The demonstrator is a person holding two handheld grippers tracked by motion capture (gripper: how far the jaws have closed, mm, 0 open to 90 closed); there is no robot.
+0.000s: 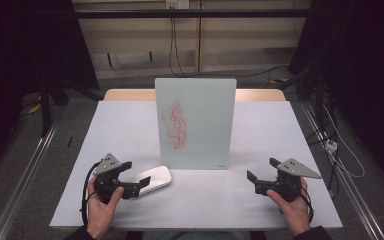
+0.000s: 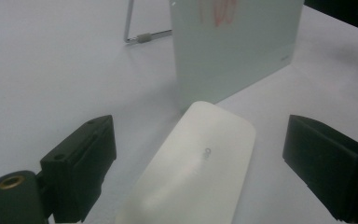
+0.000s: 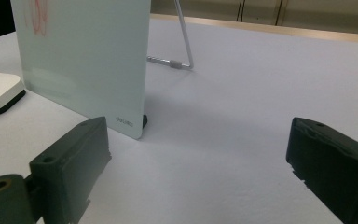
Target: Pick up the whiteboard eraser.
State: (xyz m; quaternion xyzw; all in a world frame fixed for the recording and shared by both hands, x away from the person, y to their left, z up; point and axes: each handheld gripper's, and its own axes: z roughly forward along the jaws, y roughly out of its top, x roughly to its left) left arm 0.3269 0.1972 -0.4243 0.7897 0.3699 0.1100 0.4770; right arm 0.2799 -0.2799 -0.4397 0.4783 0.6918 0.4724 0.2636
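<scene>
The left gripper (image 2: 200,158) stands wide, its 2 black jaws on either side of a white whiteboard eraser (image 2: 198,172) without pressing on it; in the left gripper view there is bare counter between each jaw and the eraser's flanks. In the high view the left gripper (image 1: 132,176) sits at the near-left end of the eraser (image 1: 152,179), which lies flat on the counter (image 1: 205,200). The eraser's long axis runs away from this gripper toward the foot of the board, so the jaws straddle its narrow width, and my reading is that closing them would catch it across the short sides. The left hand is by far the nearer; the right gripper (image 1: 261,172) hovers well apart on the other side, also spread wide with nothing between its jaws, as the right gripper view (image 3: 198,168) shows.

Just beyond the eraser's far end stands an upright glass whiteboard (image 1: 196,122), slightly leaned back on a wire stand (image 3: 177,58) behind it. A red scribble (image 1: 176,125) marks its front, left of centre and above the eraser. The board's lower edge is close to the eraser's far tip, though whether they touch I cannot tell. The likely hazard is that edge: lifting the eraser forward rather than up could knock the board on its thin stand. Nothing else lies on the counter.
</scene>
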